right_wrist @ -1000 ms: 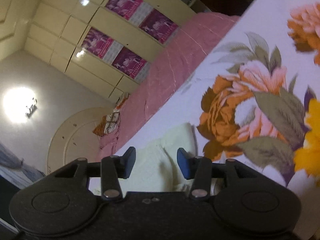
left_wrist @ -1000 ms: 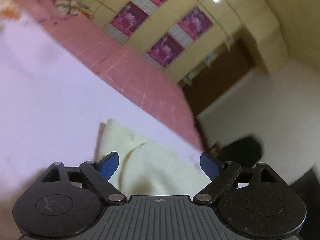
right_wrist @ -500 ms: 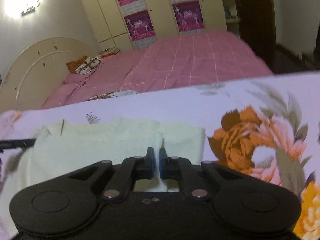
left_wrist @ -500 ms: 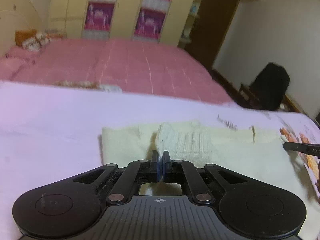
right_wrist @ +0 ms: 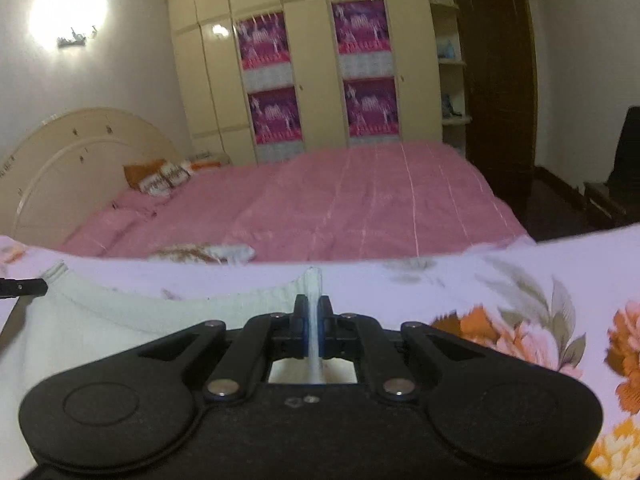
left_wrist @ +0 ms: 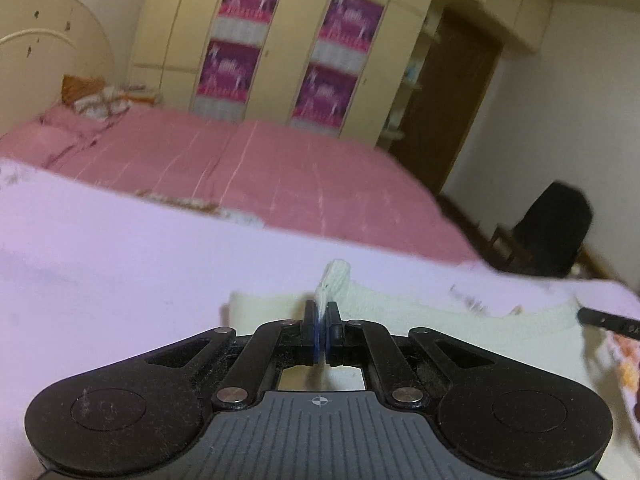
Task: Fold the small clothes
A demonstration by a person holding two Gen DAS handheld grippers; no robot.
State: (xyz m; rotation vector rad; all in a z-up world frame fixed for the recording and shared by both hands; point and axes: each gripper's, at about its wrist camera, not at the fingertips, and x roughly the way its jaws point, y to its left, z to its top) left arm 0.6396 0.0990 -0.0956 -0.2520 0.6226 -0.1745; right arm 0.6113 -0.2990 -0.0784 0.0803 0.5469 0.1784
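Both jaws pinched on pale cream knit garment, lower centre of each frame.
Left gripper and right gripper bite thin edges; uneven lifting could slip one.

My right gripper pinches the cream garment.
A thin fold of it stands between my closed fingers, over the flowered sheet; a pink bed lies behind.
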